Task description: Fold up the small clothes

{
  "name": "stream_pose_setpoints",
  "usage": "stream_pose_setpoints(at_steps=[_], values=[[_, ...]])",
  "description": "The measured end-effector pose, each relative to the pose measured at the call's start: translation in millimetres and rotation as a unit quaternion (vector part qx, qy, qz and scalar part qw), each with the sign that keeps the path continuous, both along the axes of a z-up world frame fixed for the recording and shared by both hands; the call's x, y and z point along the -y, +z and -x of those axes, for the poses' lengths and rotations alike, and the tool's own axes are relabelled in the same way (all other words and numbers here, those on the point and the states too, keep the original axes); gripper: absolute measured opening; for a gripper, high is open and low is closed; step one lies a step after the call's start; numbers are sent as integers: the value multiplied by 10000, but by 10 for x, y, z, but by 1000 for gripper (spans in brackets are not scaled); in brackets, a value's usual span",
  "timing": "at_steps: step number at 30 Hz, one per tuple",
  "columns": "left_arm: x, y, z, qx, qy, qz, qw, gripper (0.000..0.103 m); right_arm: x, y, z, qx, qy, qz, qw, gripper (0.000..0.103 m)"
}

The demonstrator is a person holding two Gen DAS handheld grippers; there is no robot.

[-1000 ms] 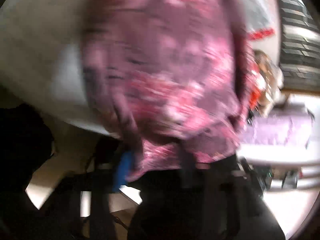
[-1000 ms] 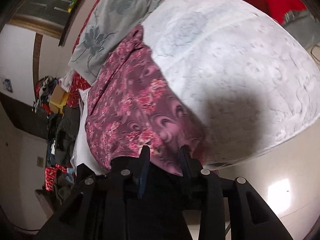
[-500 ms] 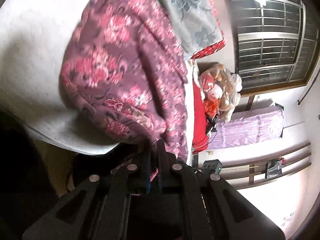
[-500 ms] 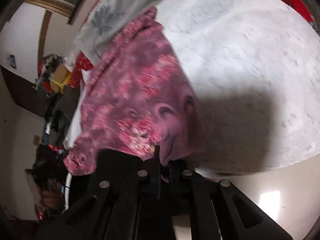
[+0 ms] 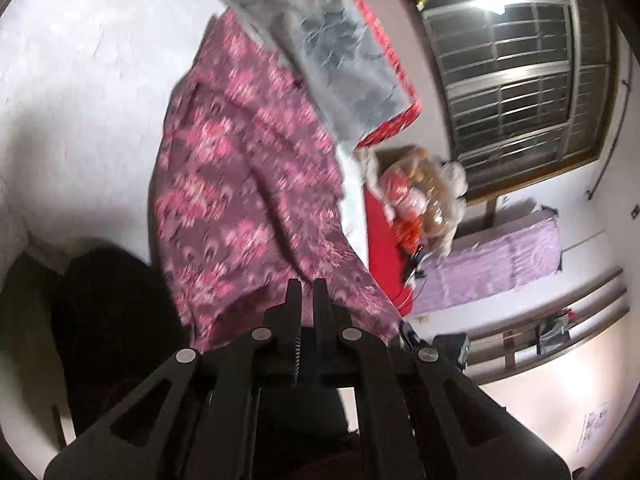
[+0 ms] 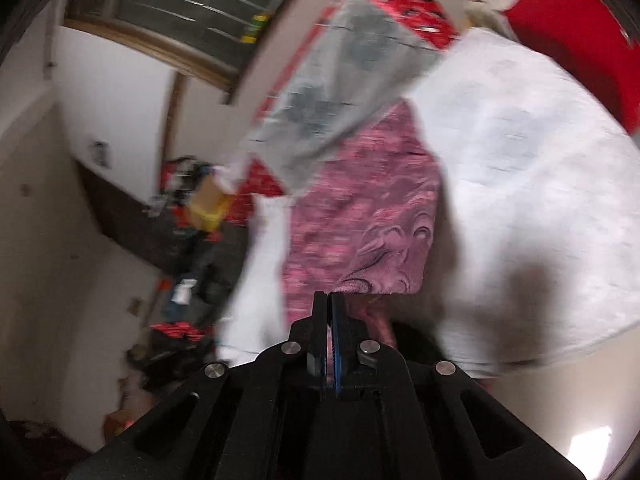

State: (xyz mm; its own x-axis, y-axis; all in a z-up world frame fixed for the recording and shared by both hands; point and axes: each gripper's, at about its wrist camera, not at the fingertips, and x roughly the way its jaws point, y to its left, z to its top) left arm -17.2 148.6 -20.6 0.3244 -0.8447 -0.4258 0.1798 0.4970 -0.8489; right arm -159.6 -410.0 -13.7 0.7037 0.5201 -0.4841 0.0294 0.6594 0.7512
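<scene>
Both grippers are pinched shut on the near edge of the same pink floral garment [image 5: 248,184]. From the left wrist view, the left gripper [image 5: 306,292] has its two dark fingers drawn close together with the cloth's hem caught between them; the fabric rises away from the tips and spreads up over the white bed cover [image 5: 88,92]. From the right wrist view, the right gripper [image 6: 329,304] has its jaws pressed together, a blue pad on one finger showing, with a bunched corner of the garment [image 6: 360,220] clamped at the tips and a fold trailing down beside the right-hand finger.

The garment lies stretched along the bed cover [image 6: 540,184] – its far end reaches a grey flowered pillow [image 5: 336,52] with a red patterned edge, which lies just beyond it; in the right wrist view that pillow [image 6: 340,92] overlaps the cloth's far end. A dark shadow falls on the cover near the right gripper.

Off the bed, the left wrist view shows a barred window [image 5: 516,64], a pile of stuffed toys [image 5: 424,200] and a lilac-draped piece of furniture [image 5: 496,264] – the right view is blurred, with clutter [image 6: 196,204] along the wall
</scene>
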Motion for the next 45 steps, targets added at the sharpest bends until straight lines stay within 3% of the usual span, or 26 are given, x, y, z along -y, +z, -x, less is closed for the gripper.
stream_pose_setpoints(at_steps=[2, 4, 6, 8, 9, 10, 12, 16, 23, 25, 26, 27, 29, 30, 31, 32, 36, 40, 42, 45], values=[[-2, -72, 18, -116, -108, -15, 9999, 6, 48, -143, -30, -401, -227, 474, 9978, 2], [43, -132, -10, -237, -177, -69, 9995, 22, 108, -285, -51, -828, -416, 873, 9919, 3], [107, -191, -35, -343, -211, -125, 9991, 46, 159, -390, -34, -983, -487, 835, 9904, 8], [193, -248, -65, -373, -277, -395, 9981, 59, 212, -503, -3, -1028, -457, 462, 9926, 10], [222, -281, -79, -384, -292, -525, 9975, 63, 236, -568, 6, -1055, -456, 313, 9929, 18], [265, -357, -102, -450, -276, -640, 9966, 64, 237, -626, 5, -1085, -459, 228, 9928, 32], [339, -574, -147, -674, -311, -771, 9943, 67, 221, -715, 23, -1141, -441, 132, 9924, 42], [444, -1113, -127, -1413, -162, -861, 9861, 67, 128, -877, -42, -1395, -322, 27, 9897, 42], [730, -1597, -137, -1838, -317, -1073, 9766, 67, 56, -983, -101, -1371, -103, -70, 9905, 47], [763, -1682, -162, -1950, -325, -1082, 9743, 65, 50, -1023, -106, -1321, -86, -86, 9912, 55], [785, -1720, -169, -2022, -425, -924, 9741, 50, 46, -1057, -111, -1333, -82, -73, 9910, 56], [819, -1740, -173, -2056, -584, -668, 9746, 23, 35, -1114, -129, -1380, -40, -83, 9904, 56], [853, -1690, -169, -1957, -760, -516, 9763, 4, -18, -1221, -167, -1503, 102, -123, 9885, 56], [853, -1629, -157, -1842, -791, -470, 9786, 4, -57, -1253, -187, -1509, 237, -117, 9882, 50], [843, -1530, -142, -1666, -827, -428, 9816, 3, -102, -1247, -202, -1451, 357, -41, 9888, 24], [823, -1427, -130, -1500, -843, -397, 9843, 1, -137, -1218, -213, -1369, 455, -7, 9895, 9], [562, -957, -118, -1015, -538, 103, 9933, 0, -227, -754, -159, -590, 697, -59, 9958, 7], [175, -529, -137, -597, -61, 603, 9964, 0, -300, -182, -97, 188, 824, -263, 9961, 7], [73, -392, -135, -443, 59, 700, 9965, 0, -324, 32, -100, 449, 831, -295, 9951, 6], [47, -342, -115, -402, 5, 433, 9983, 0, -319, 200, -119, 642, 706, -382, 9947, 6]])
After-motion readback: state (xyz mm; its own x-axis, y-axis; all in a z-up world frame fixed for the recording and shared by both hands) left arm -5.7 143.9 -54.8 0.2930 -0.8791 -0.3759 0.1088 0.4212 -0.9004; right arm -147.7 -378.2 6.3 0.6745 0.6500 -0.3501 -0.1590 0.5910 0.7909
